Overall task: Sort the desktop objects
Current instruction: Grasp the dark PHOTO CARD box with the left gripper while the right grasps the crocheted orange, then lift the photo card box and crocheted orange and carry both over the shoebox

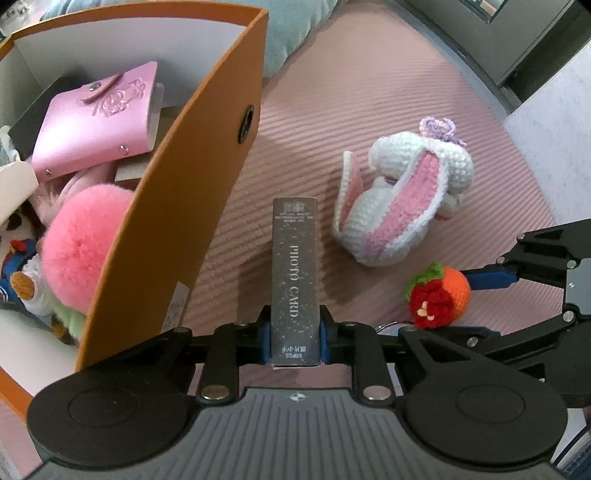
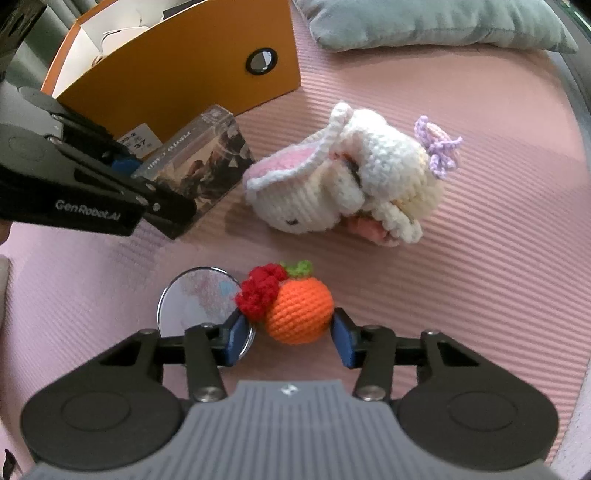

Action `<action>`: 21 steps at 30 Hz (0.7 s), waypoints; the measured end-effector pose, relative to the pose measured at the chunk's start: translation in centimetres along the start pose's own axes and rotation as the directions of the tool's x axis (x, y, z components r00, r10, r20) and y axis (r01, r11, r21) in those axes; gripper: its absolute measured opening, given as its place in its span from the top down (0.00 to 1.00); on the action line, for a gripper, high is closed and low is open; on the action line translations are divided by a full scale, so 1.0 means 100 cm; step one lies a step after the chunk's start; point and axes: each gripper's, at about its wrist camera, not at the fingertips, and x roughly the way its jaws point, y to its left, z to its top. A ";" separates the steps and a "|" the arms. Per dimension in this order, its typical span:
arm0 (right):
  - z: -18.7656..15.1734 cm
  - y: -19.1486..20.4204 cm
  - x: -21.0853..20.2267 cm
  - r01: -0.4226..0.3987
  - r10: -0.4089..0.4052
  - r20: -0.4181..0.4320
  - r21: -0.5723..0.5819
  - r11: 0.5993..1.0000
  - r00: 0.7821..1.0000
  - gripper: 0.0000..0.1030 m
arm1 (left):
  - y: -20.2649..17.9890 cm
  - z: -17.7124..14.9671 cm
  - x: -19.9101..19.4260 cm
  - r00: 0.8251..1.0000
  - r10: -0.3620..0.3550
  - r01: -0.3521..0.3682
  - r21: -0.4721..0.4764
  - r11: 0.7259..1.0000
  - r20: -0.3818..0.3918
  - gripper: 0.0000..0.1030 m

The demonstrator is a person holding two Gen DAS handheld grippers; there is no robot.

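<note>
My left gripper (image 1: 294,339) is shut on a dark photo card box (image 1: 294,273), held just right of the orange storage box (image 1: 177,206); the card box also shows in the right wrist view (image 2: 207,166). My right gripper (image 2: 288,339) is open around a crocheted orange fruit with a red flower (image 2: 295,310), its blue pads close on both sides. The fruit (image 1: 439,295) and right gripper (image 1: 491,278) show in the left wrist view. A white crocheted bunny (image 2: 351,184) lies on the pink mat beyond; it also shows in the left wrist view (image 1: 402,199).
The orange box holds a pink wallet (image 1: 99,118), a pink pompom (image 1: 83,247) and other toys. A small round mirror (image 2: 201,299) lies left of the fruit, under my right gripper's left finger. A grey-green cushion (image 2: 436,22) lies at the mat's far edge.
</note>
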 end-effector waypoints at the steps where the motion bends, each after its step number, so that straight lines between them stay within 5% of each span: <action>1: 0.000 0.000 -0.001 -0.003 0.003 -0.001 -0.001 1.000 1.000 0.51 | 0.001 0.000 -0.001 1.000 -0.006 0.006 -0.001 1.000 0.004 0.75; 12: -0.001 0.006 -0.014 -0.052 0.053 0.013 -0.058 0.997 0.999 0.52 | -0.001 -0.002 -0.021 0.998 -0.065 0.065 0.027 0.998 0.022 0.75; 21: 0.000 0.018 -0.039 -0.054 0.061 0.041 -0.159 0.986 0.997 0.52 | -0.008 -0.018 -0.080 0.991 -0.131 0.128 0.131 0.983 0.014 0.75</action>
